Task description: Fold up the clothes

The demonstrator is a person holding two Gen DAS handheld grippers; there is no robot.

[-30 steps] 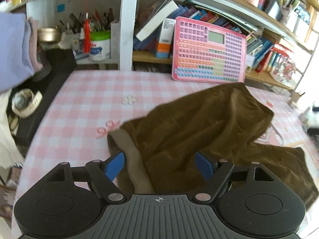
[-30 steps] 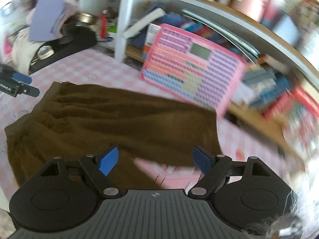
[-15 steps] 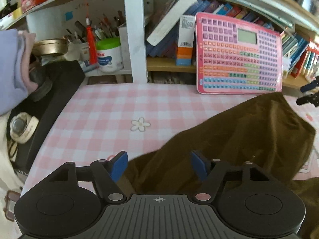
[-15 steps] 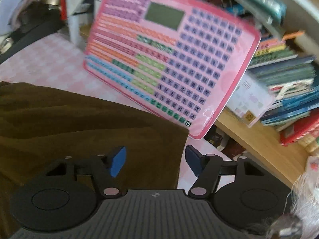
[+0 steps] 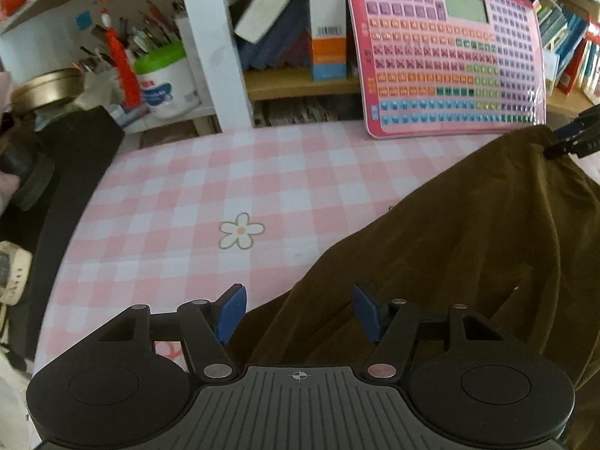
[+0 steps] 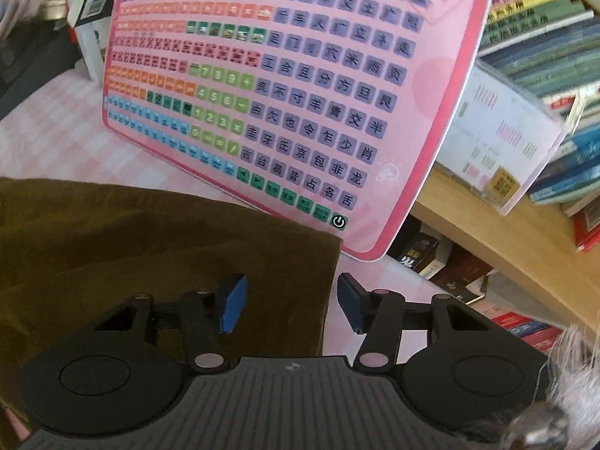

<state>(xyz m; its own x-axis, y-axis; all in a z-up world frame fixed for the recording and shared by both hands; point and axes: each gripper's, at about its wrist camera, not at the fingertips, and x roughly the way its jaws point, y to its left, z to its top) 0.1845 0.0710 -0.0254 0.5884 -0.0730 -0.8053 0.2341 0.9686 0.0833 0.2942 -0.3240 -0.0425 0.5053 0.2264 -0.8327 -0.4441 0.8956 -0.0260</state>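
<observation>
Brown garment (image 5: 468, 247) cut off by the right and lower edges of the left view, partly hidden behind the tool body. Right tool (image 5: 573, 137) only partly in frame at the right edge. Pink keyboard toy (image 6: 285, 86) cropped at the top. Book titles (image 6: 540, 30) blurred, unreadable.

Brown garment (image 5: 468, 247) on pink-and-white checked tablecloth (image 5: 210, 187).

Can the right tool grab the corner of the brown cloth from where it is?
Probably yes. The right tool is open, and the corner of the brown cloth lies right between its fingers on the pink checked tablecloth, with nothing covering it. The pink keyboard toy stands behind, out of the way.
</observation>
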